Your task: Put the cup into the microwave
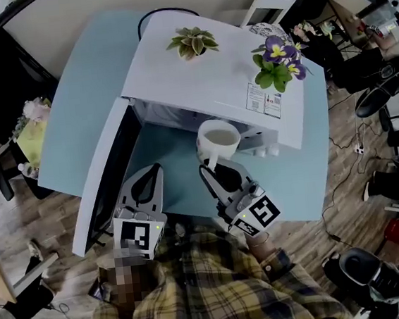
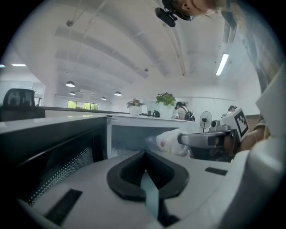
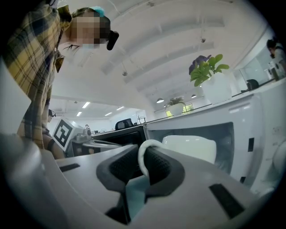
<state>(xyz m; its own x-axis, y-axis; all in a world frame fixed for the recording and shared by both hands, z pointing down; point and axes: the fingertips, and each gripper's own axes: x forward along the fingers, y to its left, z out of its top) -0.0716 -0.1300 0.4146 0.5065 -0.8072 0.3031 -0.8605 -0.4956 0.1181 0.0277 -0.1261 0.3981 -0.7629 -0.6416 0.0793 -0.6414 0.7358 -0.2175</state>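
A white cup [image 1: 218, 140] hangs in the air just in front of the white microwave's [image 1: 205, 77] open cavity, upright. My right gripper [image 1: 212, 169] is shut on the cup's handle [image 3: 142, 157], and the cup's body [image 3: 190, 146] fills the view ahead of the jaws with the cavity behind it. My left gripper [image 1: 147, 179] is shut on nothing, hovering beside the open door [image 1: 106, 179]. From the left gripper view the cup [image 2: 172, 142] and the right gripper's jaws show at the cavity mouth, beyond my left gripper [image 2: 144, 166].
The microwave stands on a light blue table [image 1: 74, 112]. Two potted plants [image 1: 193, 41] [image 1: 279, 60] sit on its top. The door swings out to the left, toward the table's near-left edge. Chairs and cables crowd the floor at right.
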